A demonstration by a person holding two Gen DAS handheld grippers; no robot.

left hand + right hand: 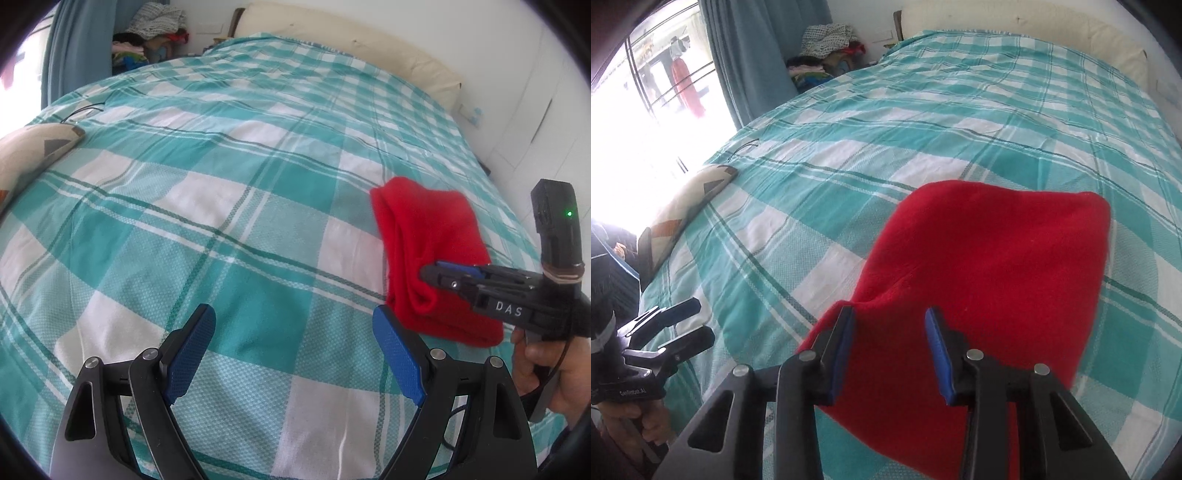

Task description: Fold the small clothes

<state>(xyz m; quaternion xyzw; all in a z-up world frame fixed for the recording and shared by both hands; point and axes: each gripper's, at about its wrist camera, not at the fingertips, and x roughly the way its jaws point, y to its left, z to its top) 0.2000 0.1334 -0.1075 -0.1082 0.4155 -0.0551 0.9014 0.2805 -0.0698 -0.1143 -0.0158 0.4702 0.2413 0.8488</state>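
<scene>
Checked bedspread (229, 206) | red cloth (990, 266) long axis front-to-back | right tool (890, 321) over near end

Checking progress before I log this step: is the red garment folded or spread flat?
Folded, at least once: the red garment shows doubled layers with a rounded fold edge on the bed sheet. Whether folding is finished, cannot tell.

Readable text | "DAS" in white letters on the black body of the right claw (439, 275), left wrist view | small white print, roughly "GenRobot.AI", on the left claw (687, 323) body, right wrist view
</scene>
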